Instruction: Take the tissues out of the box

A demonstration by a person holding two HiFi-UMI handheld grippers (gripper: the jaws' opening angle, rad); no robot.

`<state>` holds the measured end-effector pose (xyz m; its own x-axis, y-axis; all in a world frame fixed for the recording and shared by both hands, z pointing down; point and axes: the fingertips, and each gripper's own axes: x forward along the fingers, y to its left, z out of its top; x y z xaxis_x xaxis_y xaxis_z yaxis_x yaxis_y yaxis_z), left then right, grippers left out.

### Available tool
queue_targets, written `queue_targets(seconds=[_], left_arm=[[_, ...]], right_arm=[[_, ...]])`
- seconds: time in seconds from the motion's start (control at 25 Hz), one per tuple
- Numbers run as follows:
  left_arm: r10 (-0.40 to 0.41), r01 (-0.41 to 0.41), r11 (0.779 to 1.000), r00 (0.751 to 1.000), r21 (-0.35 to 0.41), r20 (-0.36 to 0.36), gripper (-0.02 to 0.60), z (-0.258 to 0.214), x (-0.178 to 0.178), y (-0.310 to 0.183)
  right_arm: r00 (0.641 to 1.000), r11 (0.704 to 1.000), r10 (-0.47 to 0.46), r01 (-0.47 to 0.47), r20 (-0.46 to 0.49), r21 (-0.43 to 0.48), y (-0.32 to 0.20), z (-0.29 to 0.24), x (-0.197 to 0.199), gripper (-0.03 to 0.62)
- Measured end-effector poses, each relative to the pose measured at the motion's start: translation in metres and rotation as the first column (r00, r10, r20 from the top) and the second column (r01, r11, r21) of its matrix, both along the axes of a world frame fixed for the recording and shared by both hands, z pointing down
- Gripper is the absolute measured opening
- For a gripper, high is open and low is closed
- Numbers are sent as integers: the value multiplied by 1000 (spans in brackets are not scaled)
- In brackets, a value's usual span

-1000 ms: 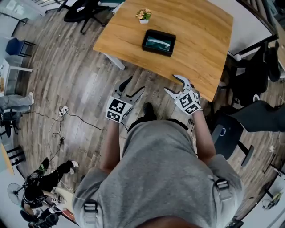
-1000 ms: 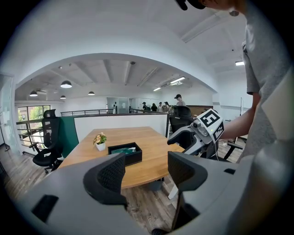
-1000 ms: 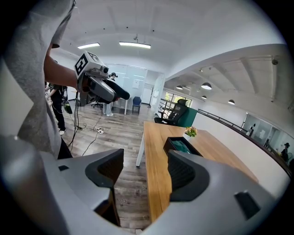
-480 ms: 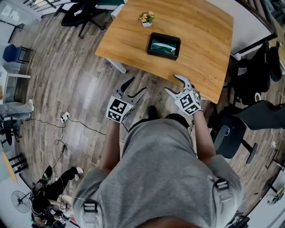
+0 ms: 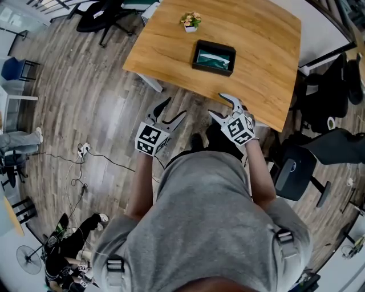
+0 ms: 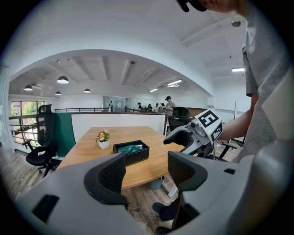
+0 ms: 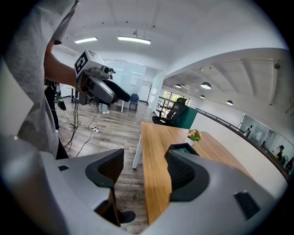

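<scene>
A black tissue box (image 5: pixel 214 57) with green tissue packing inside lies near the middle of the wooden table (image 5: pixel 256 68). It also shows in the left gripper view as the black box (image 6: pixel 132 152) and, partly hidden by a jaw, as the box (image 7: pixel 180 148) in the right gripper view. My left gripper (image 5: pixel 169 112) hovers open over the floor, short of the table. At the table's near edge my right gripper (image 5: pixel 223 106) is open too. Nothing sits between either pair of jaws. The left gripper (image 6: pixel 144 172) and right gripper (image 7: pixel 144 170) fill each camera's foreground.
A small potted plant (image 5: pixel 191 22) stands beyond the box. Office chairs (image 5: pixel 105 11) stand at the table's far left, another chair (image 5: pixel 293 171) at my right. Cables and a power strip (image 5: pixel 84 149) lie on the wood floor. People stand far back in the room.
I have stepped closer to the table: the box and table edge shifted nearer to the grippers. The right gripper now reaches the table's near edge. Both grippers stay open.
</scene>
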<state>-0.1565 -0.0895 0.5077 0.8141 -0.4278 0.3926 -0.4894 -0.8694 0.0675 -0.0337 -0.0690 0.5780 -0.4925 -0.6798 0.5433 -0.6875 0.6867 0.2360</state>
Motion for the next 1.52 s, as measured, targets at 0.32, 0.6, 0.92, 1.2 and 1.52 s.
queue_targets(seconds=[0.32, 0.6, 0.92, 1.2, 1.52], left_arm=[[-31, 31, 999, 1000, 7, -1, 290, 3, -1, -29], [-30, 30, 1000, 1000, 0, -2, 290, 6, 15, -61], [-27, 27, 1000, 1000, 2, 9, 290, 9, 38, -98], [-29, 30, 1000, 999, -5, 33, 288, 18, 59, -124], [-56, 60, 996, 997, -68, 58, 287, 45, 75, -145]], right_arm=[[1000, 1000, 8, -8, -1, -5, -25, 7, 9, 305], [1000, 1000, 11, -11, -1, -8, -61, 8, 27, 302], [1000, 999, 21, -21, -9, -28, -101, 10, 53, 299], [1000, 998, 18, -19, -13, -54, -134, 21, 78, 293], [999, 996, -28, 26, -24, -86, -170, 39, 92, 281]])
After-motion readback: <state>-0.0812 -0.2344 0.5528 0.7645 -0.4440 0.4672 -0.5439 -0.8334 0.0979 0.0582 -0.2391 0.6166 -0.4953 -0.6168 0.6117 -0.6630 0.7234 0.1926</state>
